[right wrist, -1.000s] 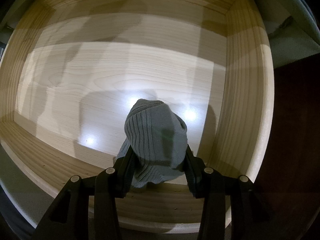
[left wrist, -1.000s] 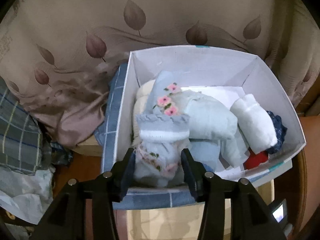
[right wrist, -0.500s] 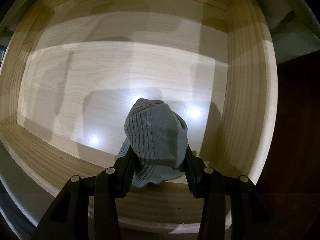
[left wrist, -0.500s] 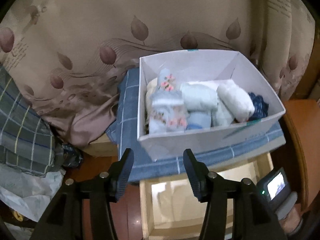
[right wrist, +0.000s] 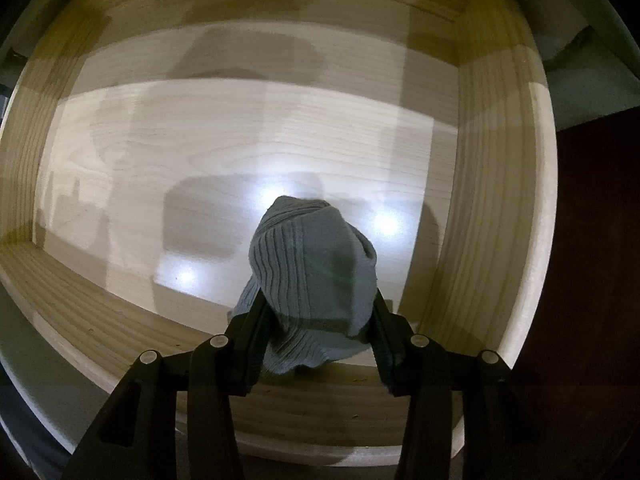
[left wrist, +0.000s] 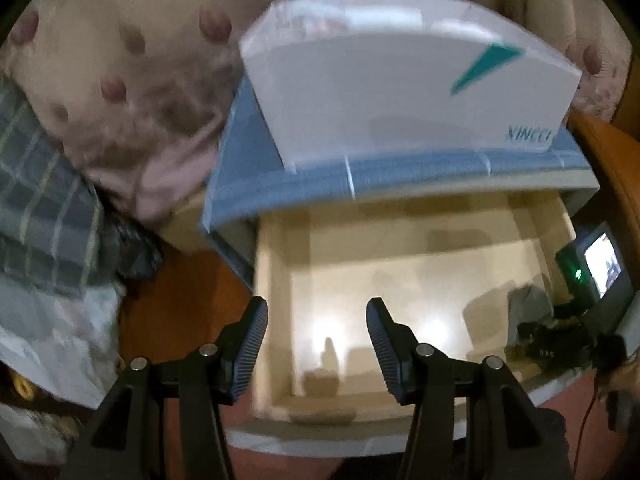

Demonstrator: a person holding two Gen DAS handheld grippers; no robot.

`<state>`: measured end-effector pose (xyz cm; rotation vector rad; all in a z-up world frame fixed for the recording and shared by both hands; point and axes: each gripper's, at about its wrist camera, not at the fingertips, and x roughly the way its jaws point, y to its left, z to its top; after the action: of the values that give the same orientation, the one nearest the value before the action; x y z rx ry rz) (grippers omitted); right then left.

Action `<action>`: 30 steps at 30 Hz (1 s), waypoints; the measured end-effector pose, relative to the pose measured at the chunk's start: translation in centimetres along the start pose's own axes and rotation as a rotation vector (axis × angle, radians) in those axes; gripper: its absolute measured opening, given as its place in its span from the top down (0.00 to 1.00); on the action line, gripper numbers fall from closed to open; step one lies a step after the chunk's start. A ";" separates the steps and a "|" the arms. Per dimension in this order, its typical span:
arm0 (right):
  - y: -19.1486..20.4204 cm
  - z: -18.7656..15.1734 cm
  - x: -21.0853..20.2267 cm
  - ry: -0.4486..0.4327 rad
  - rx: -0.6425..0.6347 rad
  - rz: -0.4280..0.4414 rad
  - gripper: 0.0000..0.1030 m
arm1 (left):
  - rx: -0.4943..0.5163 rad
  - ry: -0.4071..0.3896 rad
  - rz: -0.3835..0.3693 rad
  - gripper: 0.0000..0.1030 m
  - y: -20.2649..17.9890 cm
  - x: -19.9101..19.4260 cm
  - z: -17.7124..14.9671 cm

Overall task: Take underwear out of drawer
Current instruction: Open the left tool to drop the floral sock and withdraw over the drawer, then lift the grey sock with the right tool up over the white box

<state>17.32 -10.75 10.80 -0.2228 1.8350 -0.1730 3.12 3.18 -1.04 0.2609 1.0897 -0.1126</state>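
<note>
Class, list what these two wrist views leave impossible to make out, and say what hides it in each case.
- Contents of the white box: left wrist view, hidden behind its own front wall, and blurred.
- Lower part of the grey ribbed underwear: right wrist view, covered by the right gripper jaws.
- Screen of the small device: left wrist view, too small and cut off by the edge.

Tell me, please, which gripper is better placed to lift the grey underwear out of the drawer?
The right gripper: it is shut on the underwear inside the drawer. The left gripper is open, holding nothing, above the drawer's near edge.
</note>
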 end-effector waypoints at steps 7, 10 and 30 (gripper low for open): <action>0.7 0.3 -0.2 0.013 -0.010 -0.014 0.58 | -0.074 0.055 0.022 0.49 -0.7 3.6 -3.0; 1.0 0.5 -0.3 0.021 -0.015 -0.018 0.57 | -0.075 0.061 0.027 0.49 -1.1 4.4 -3.6; 2.6 2.7 -0.7 0.064 -0.045 -0.025 0.57 | -0.080 0.025 0.014 0.49 -1.5 4.5 -4.3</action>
<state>19.98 -8.09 10.06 -0.2741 1.9015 -0.1582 1.21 3.07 -7.15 0.1986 1.1146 -0.0536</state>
